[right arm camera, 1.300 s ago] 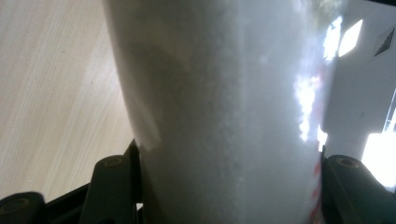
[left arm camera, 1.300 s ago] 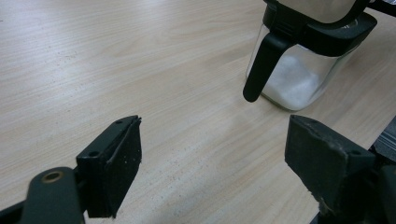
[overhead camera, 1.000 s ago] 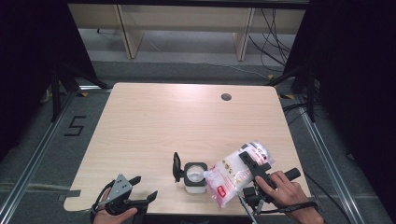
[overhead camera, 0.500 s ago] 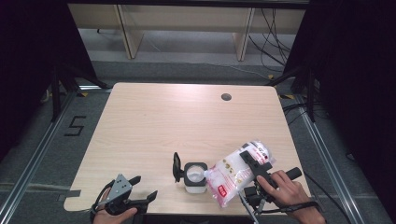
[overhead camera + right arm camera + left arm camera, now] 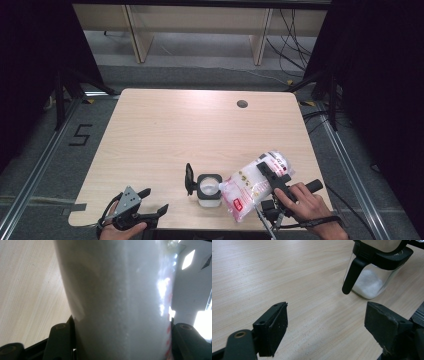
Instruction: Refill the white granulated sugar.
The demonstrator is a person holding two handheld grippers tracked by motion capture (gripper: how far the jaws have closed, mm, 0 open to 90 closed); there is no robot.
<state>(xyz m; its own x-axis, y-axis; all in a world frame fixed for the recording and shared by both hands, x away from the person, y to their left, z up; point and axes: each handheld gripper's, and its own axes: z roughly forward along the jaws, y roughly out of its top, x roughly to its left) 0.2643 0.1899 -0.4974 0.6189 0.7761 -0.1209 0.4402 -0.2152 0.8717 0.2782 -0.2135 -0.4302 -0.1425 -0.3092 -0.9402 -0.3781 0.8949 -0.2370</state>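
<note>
A clear plastic bag of white granules [image 5: 255,182] with red print lies tilted, its lower corner at the mouth of a small glass jar [image 5: 209,190]. The jar has a black rim, and its black lid [image 5: 189,178] stands flipped up on the left side. My right gripper [image 5: 272,175] is shut across the bag's upper half; in the right gripper view the bag [image 5: 120,302] sits pressed between both jaws. My left gripper [image 5: 156,200] rests open near the table's front edge, left of the jar and apart from it. In the left gripper view the jar [image 5: 368,282] holds a little white powder.
The wooden table [image 5: 175,130] has a round cable hole [image 5: 242,104] at the back right. Its front edge runs just below both hands. A "5" mark [image 5: 80,135] is on the floor to the left, and dark stands and cables flank the table.
</note>
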